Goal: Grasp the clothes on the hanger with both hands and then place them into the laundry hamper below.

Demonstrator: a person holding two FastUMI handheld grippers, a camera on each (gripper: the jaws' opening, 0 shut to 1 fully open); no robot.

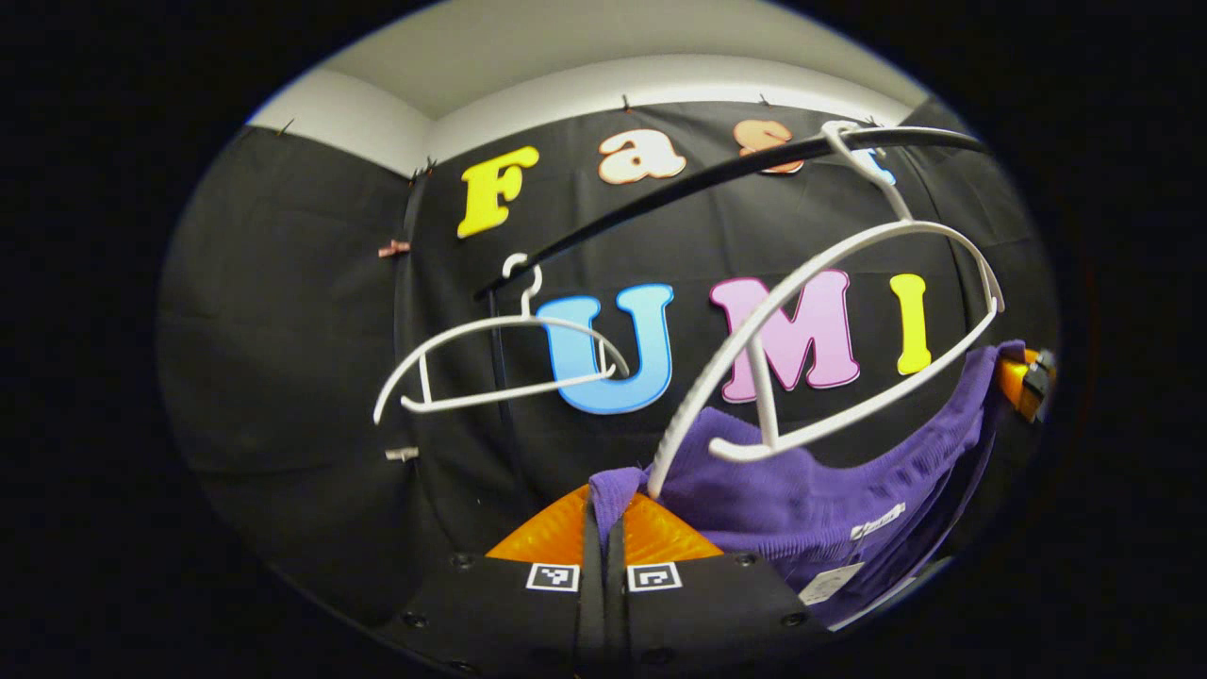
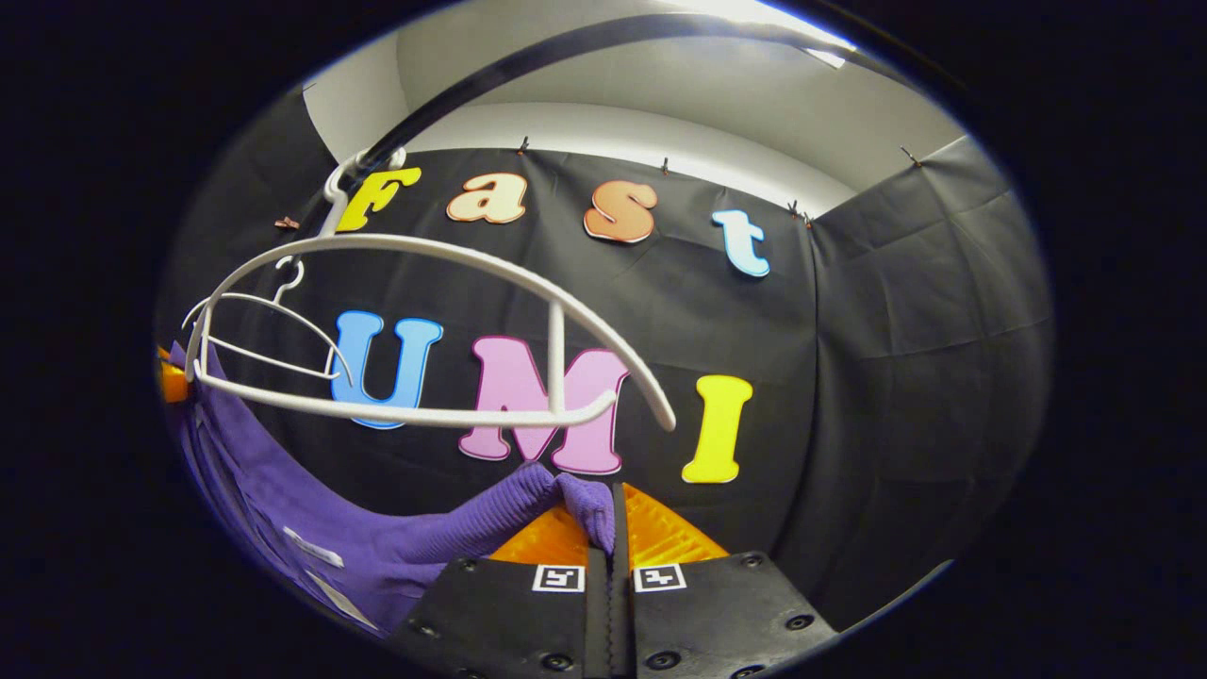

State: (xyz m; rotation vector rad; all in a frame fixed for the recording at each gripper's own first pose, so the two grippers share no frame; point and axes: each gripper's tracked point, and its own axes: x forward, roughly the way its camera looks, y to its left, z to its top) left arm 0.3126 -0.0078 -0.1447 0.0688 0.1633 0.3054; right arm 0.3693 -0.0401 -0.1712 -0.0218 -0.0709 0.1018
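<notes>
1. The purple garment (image 1: 801, 490) is slung between the two grippers and hangs just below the near white hanger (image 1: 830, 330). It appears to be off that hanger's arms; whether any fold touches the lower bar cannot be told. In the right gripper view the same garment (image 2: 311, 528) runs from the fingertips leftward and down, sagging in the middle.

2. The left gripper (image 1: 603, 509) has its fingers pressed together on one top corner of the cloth. The right gripper (image 2: 611, 514) is likewise clamped on the opposite corner, a tuft of fabric bulging at the tips. Holding both corners keeps the garment spread, which should let it drop cleanly.

3. The other gripper (image 1: 1023, 377) shows at the far end of the cloth in the left gripper view, confirming a two-point hold.

4. The near white hanger (image 2: 424, 330) remains hooked on the dark rail (image 1: 717, 174) and sits tilted, judged to be from the garment being drawn off it.

5. A second white hanger (image 1: 500, 363), bare, hangs farther along the rail, well apart from the cloth.

6. Judgement: grasp complete; the lowering into the laundry hamper is not yet done. Risk: a fold snagging the hanger's end.
</notes>
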